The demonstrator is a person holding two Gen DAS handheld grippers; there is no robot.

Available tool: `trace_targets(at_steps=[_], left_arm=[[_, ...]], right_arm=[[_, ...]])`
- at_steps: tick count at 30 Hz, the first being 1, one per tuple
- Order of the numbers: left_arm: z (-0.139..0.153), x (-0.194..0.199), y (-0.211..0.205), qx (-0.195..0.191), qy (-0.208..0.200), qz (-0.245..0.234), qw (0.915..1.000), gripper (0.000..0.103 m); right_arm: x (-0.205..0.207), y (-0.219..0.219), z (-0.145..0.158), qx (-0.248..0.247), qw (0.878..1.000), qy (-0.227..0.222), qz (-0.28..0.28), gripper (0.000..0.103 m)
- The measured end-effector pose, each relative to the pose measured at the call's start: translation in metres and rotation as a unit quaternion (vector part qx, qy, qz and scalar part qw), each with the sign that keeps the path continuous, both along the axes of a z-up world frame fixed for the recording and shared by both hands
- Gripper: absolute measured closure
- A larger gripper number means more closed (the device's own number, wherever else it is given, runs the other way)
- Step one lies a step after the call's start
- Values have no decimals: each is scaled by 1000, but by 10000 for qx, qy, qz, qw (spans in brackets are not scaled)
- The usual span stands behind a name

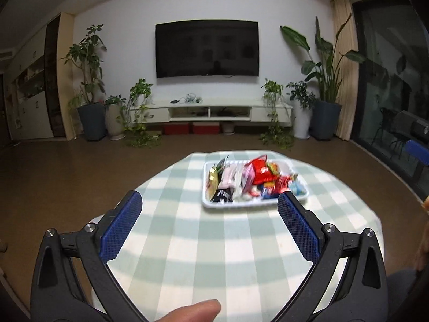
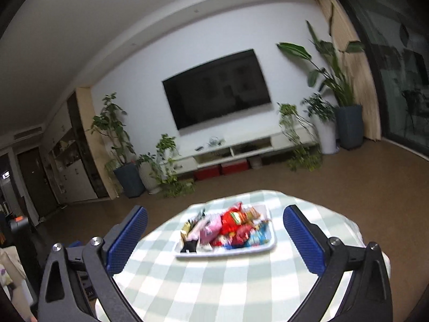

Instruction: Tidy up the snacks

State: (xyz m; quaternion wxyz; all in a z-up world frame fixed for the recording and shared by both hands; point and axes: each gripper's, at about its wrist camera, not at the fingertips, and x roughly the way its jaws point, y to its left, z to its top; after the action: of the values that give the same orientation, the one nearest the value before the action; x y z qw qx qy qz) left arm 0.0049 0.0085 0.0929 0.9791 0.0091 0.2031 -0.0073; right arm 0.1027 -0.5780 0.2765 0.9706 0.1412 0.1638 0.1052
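Left wrist view: your left gripper [image 1: 209, 201] hangs over the checked desk [image 1: 228, 241], jaws spread wide with nothing between them. A white tray [image 1: 254, 202] piled with snack packets [image 1: 261, 173] sits at the desk's far side. Right wrist view: your right gripper [image 2: 215, 216] likewise has its jaws released, empty, short of the tray [image 2: 228, 252].

Snack packets [image 1: 249, 179] – red, pink, black, blue – heaped in white tray [image 1: 214, 204] on checked tablecloth [image 1: 214, 241].
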Motion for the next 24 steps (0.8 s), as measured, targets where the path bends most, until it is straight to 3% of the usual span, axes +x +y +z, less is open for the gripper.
trace_targets(at_steps=[7,12,16,24], left_arm=[[-40,-43,-11,47,766,-128,9970,0],[-72,-60,-18,6,1167,-207,9930,1],[-78,-60,-18,-38,1278,-182,9916,1],[-77,-51,-11,-81,1358,-77,9907,1]], right_arm=[[-57,4,-12,-257,9994,-118,-188,0],[-84,21,-23,-786,9962,-28,-373,0],[-95,34,-35,-1139,9929,113,-322,0],[-98,41,-63,-1107,9907,771,-198,0]])
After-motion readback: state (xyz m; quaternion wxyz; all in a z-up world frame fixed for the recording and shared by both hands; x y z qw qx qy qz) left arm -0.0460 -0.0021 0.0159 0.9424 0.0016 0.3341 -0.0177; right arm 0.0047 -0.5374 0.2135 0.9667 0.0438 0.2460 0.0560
